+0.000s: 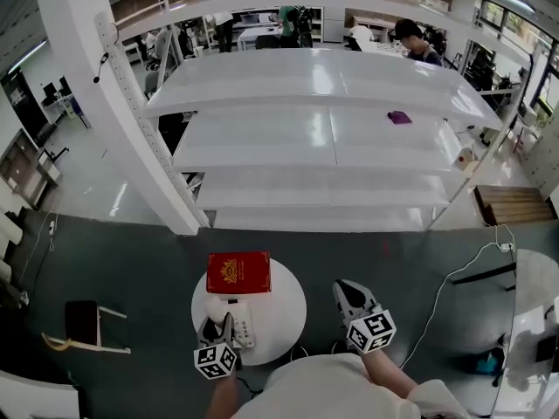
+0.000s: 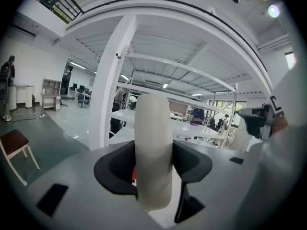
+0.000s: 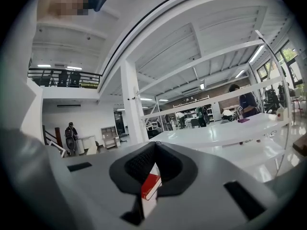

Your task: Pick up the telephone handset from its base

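A white telephone handset [image 2: 153,147] stands upright between the pads of my left gripper [image 2: 154,171], which is shut on it. In the head view the handset [image 1: 215,307] is held just above the white telephone base [image 1: 242,326] on the small round white table [image 1: 281,317], at its near left, with my left gripper [image 1: 218,321] around it. My right gripper [image 1: 348,288] hovers to the right of the table, off its edge. Its jaws [image 3: 154,147] meet with only a thin slit between them and nothing in it.
A red book [image 1: 238,272] lies at the table's far edge, also visible through the right gripper's slit [image 3: 151,186]. A white shelving rack [image 1: 323,147] stands beyond, with a white pillar [image 1: 122,103] to its left. There is a small chair [image 1: 83,326] at the left and a white cable [image 1: 445,291] at the right.
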`<state>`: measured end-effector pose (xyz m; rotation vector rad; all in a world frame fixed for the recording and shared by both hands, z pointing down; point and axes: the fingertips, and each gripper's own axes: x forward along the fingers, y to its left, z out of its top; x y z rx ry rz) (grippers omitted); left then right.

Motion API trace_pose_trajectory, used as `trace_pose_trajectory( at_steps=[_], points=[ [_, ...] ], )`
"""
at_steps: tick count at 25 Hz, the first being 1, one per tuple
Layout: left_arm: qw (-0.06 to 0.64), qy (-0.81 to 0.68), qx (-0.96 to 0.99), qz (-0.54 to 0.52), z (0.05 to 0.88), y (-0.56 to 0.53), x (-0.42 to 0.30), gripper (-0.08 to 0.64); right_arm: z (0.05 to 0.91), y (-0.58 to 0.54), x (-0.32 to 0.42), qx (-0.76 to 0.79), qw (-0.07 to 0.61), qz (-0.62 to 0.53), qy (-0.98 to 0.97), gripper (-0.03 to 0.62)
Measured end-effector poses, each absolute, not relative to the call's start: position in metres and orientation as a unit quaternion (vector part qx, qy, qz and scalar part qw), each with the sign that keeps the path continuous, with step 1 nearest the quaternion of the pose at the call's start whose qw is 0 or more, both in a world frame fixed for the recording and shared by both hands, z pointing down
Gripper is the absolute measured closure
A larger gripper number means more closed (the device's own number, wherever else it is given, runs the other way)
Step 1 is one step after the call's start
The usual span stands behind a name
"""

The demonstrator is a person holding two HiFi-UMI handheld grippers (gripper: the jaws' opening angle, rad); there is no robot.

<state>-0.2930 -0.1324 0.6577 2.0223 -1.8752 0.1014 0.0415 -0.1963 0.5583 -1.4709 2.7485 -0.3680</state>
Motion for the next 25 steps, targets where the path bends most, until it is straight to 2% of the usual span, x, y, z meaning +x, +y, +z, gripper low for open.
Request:
trace_pose_trajectory(
  at_steps=[8, 19, 25],
  points=[
    [0.164, -0.641, 0.749, -0.009, 0.612, -0.158, -0.273, 0.331, 0.553, -0.196, 0.051, -0.473, 0.011, -0.108, 0.875, 0.584],
    [0.102, -0.619, 0.778, -0.020, 0.561, -0.181, -0.256, 0.331, 0.544, -0.196, 0.054, -0.480, 0.020, -0.094, 0.872, 0.584],
    [0.108, -0.610, 0.784, -0.046, 0.547, -0.182, -0.254, 0.331, 0.541, -0.192, 0.054, -0.479, 0.019, -0.086, 0.873, 0.584]
  ],
)
